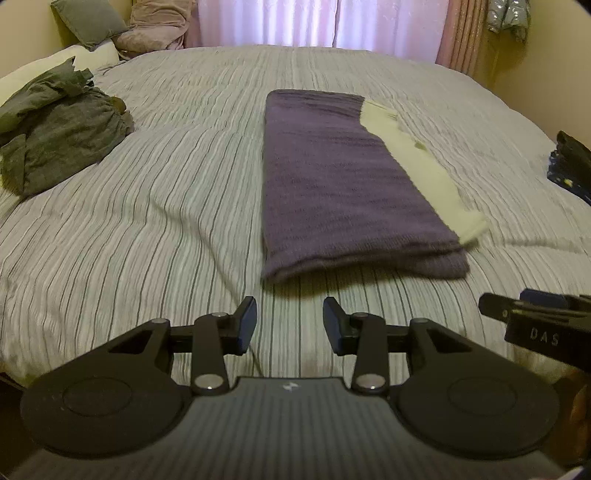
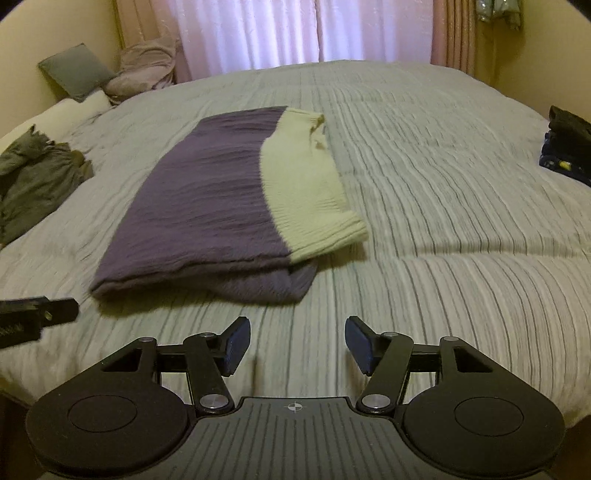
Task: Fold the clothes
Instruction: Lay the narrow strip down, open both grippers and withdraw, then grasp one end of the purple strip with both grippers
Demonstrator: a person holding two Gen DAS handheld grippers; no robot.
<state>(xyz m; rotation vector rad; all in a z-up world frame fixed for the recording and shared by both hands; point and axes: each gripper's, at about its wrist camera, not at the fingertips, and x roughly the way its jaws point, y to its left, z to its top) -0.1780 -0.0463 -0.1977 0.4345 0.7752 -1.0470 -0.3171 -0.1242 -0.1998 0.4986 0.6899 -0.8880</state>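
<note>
Though the left wrist view is soft w/ blur, the left tool (image 1: 290,320) shows clearly: jaws apart, nothing btwn them, over bare striped bedspread (image 1: 166,206). One folded sweater (image 1: 343,184), purple w/ a cream part along its right edge, lies flat on the bed just ahead of the tool, not touching it. One crumpled grey-green garment (image 1: 62,133) sits well apart at left, partly cut off by the frame edge. At far right a dark item (image 1: 570,162) is cut off; can't tell what it is. Part of the right tool (image 1: 535,317) pokes in at right, only its tip seen. Two pillows (image 1: 88,20) at the head of the bed, curtain (image 1: 321,22) behind.

Right wrist view: right tool (image 2: 297,343) also has jaws apart, empty, above bedspread (image 2: 461,206). Same sweater (image 2: 207,206) lies ahead and to the left, cream part (image 2: 310,195) on its right side, lower layers peeking out at the near edge. Grey-green garment (image 2: 37,177) cut off at left. Dark stack (image 2: 567,144) at right edge, cut off, hard to make out. Left tool's tip (image 2: 40,314) enters at left, blurred.
</note>
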